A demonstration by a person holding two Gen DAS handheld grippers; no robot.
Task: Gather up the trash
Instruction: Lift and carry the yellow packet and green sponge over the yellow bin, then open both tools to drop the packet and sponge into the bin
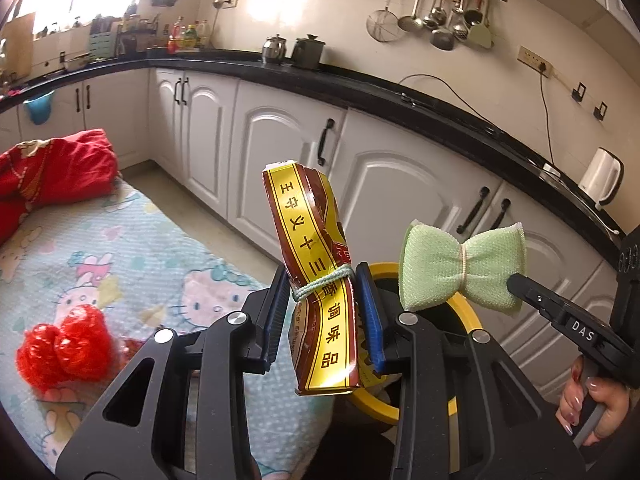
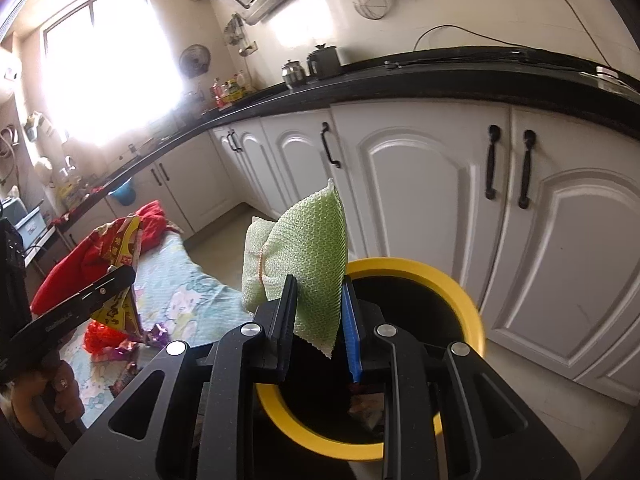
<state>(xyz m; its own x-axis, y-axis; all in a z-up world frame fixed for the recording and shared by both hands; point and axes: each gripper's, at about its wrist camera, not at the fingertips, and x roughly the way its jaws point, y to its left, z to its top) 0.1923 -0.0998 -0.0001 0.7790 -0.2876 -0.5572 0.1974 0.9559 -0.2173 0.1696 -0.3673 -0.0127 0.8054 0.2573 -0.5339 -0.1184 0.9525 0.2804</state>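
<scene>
Packet [image 1: 316, 276]: between the pads of the left tool [image 1: 326, 312], upright, above the bin's left rim.
Sponge [image 2: 304, 264]: between the pads of the right tool [image 2: 318, 328], over the bin [image 2: 456, 292].
Bin: on the floor, before the cabinets [image 2: 420, 184].
Bed [image 1: 132, 248]: left of the bin.
Kettle [image 1: 602, 178]: on the worktop [image 1: 360, 88], far right.
</scene>
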